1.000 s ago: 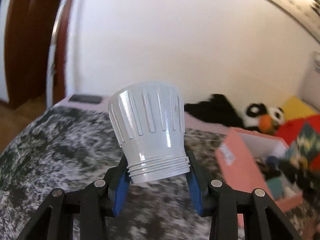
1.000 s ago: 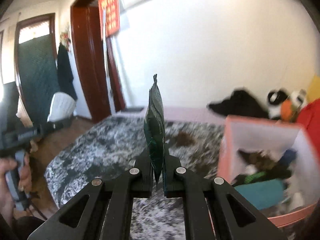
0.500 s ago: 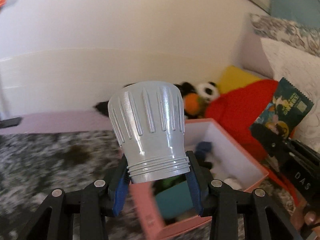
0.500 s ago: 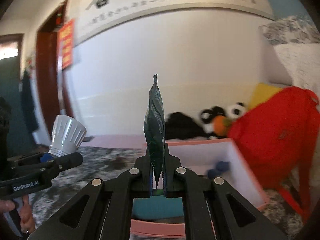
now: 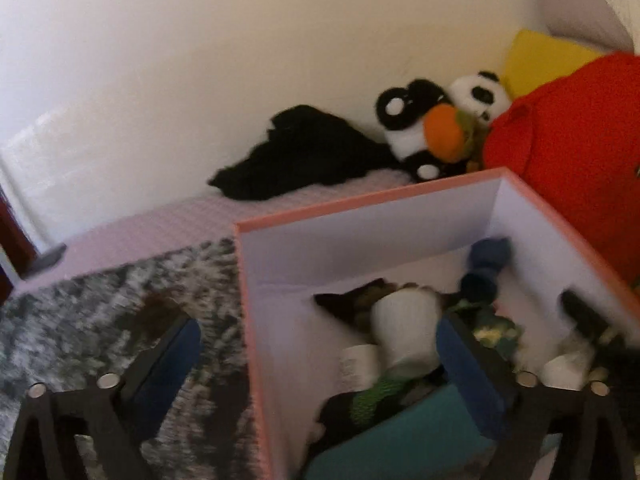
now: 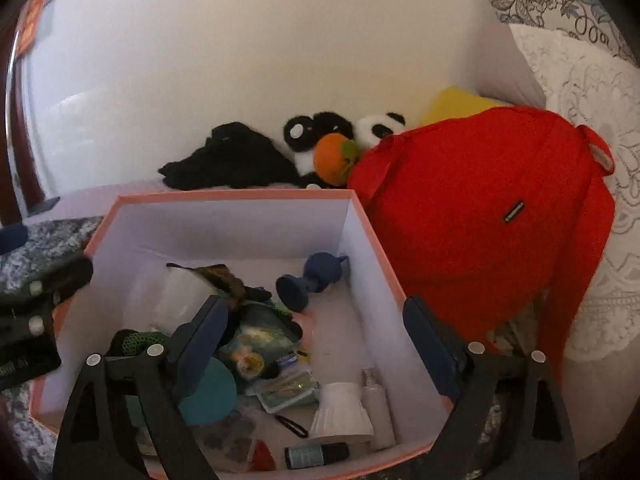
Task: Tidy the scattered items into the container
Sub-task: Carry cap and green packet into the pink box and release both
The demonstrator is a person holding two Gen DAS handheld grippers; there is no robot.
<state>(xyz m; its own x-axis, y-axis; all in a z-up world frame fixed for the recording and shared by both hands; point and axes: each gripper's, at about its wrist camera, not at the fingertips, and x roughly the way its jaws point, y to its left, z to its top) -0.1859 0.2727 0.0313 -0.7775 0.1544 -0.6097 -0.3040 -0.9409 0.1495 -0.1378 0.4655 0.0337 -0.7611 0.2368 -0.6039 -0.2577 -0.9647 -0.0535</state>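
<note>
A pink box [image 6: 236, 195] with white inner walls stands on the bed, holding several items; it also shows in the left wrist view [image 5: 368, 200]. The white ribbed cap [image 5: 404, 328] lies inside it, also seen in the right wrist view [image 6: 182, 296]. The green snack packet [image 6: 260, 340] lies in the box among other items. My left gripper [image 5: 316, 364] is open and empty, straddling the box's left wall. My right gripper [image 6: 316, 332] is open and empty above the box.
A red backpack [image 6: 480, 216] leans right of the box. A panda plush [image 6: 340, 140] and black cloth [image 6: 228, 160] lie behind it by the wall. A grey mottled blanket [image 5: 100, 304] lies left of the box. A lace pillow [image 6: 592, 160] is far right.
Both grippers moved over the box and opened. The left let go of the white cap and the right let go of the green packet; both now lie in the box.
</note>
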